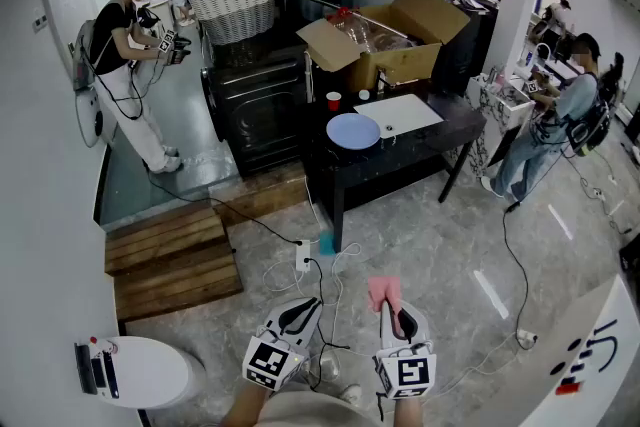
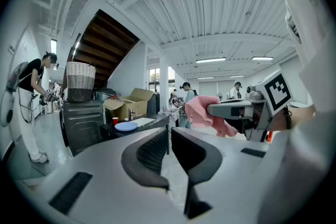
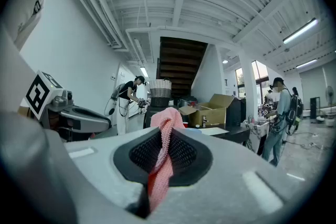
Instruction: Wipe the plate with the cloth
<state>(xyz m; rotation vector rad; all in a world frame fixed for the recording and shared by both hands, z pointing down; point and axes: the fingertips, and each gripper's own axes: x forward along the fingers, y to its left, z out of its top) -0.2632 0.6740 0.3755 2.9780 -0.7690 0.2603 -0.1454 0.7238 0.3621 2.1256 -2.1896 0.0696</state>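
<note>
A: How will the cloth handle?
B: Soft, light and floppy, we reckon. Our right gripper has it clamped mid-fold.
A: And our left gripper?
B: Closed on nothing. The plate lies on the table, well ahead of both. It's probably slippery.

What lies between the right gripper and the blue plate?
Head view: grey floor crossed by white cables, then the front edge of the black table, then the plate. The right gripper holds the pink cloth.
</note>
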